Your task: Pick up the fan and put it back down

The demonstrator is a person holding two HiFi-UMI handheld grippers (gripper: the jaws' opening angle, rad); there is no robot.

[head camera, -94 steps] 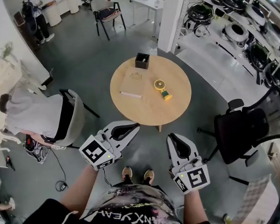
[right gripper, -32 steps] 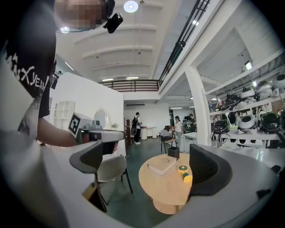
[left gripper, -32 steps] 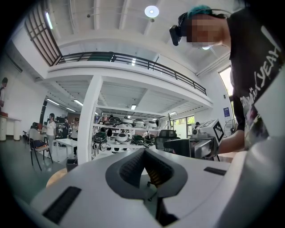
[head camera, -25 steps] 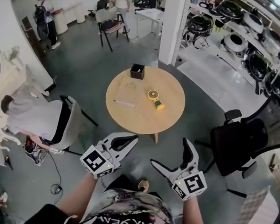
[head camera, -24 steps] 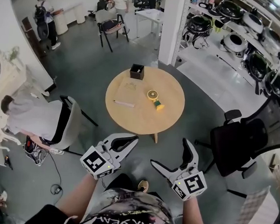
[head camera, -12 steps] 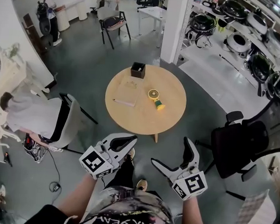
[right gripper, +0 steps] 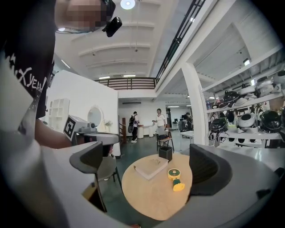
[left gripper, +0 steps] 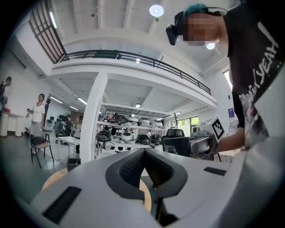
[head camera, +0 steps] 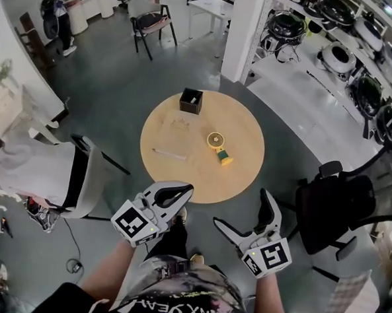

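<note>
Head view: round wooden table (head camera: 188,175) bears yellow fan (head camera: 219,147); left hand-held gripper (head camera: 184,188) closed, right hand-held gripper (head camera: 241,207) spread

Seen from the head view, the fan (head camera: 218,147) on the table (head camera: 201,179) is too small to show its grille or blades. The black box (head camera: 191,100) keeps its contents in shadow, and the pale flat item (head camera: 174,131) near it cannot be identified. A seated person (head camera: 23,168) is cropped by the left edge. In the left gripper view, the left gripper (left gripper: 144,156) blocks nearly all of the table, leaving two wooden slivers, and the fan is hidden. In the right gripper view, the right gripper (right gripper: 151,168) covers the table's near rim.
</note>
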